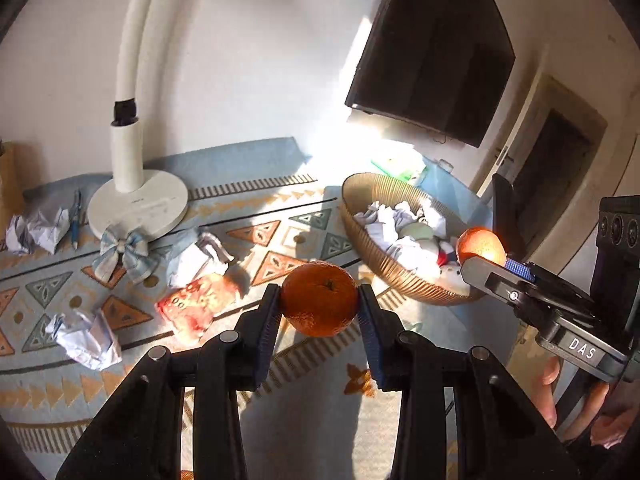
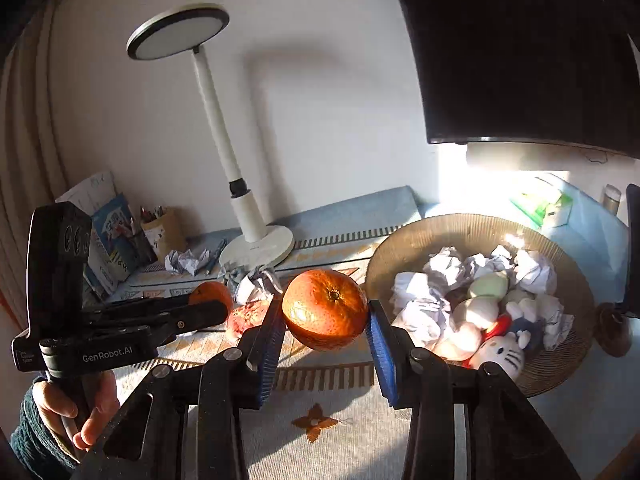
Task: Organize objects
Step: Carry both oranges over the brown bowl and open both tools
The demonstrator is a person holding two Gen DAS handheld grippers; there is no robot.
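In the left wrist view my left gripper [image 1: 320, 295] is shut on an orange [image 1: 316, 312], held above the patterned tablecloth [image 1: 280, 240]. To its right, my right gripper [image 1: 485, 254] grips a second orange [image 1: 478, 244] over the near rim of a ribbed brown basket [image 1: 360, 194]. The right wrist view shows that orange [image 2: 326, 316] pinched between the blue pads of the right gripper [image 2: 327, 309], just left of the basket [image 2: 460, 224]. Further left, a hand holds the left gripper [image 2: 213, 303] with its orange [image 2: 210, 292].
The basket holds crumpled paper and plush toys [image 2: 496, 354]. On the cloth lie paper balls [image 1: 86, 340], a red packet [image 1: 196, 306], a checked bow [image 1: 124, 254], a pen [image 1: 76, 218] and a white lamp base [image 1: 138, 206]. A dark monitor [image 1: 432, 48] hangs behind; a pen cup [image 2: 162, 232] stands far left.
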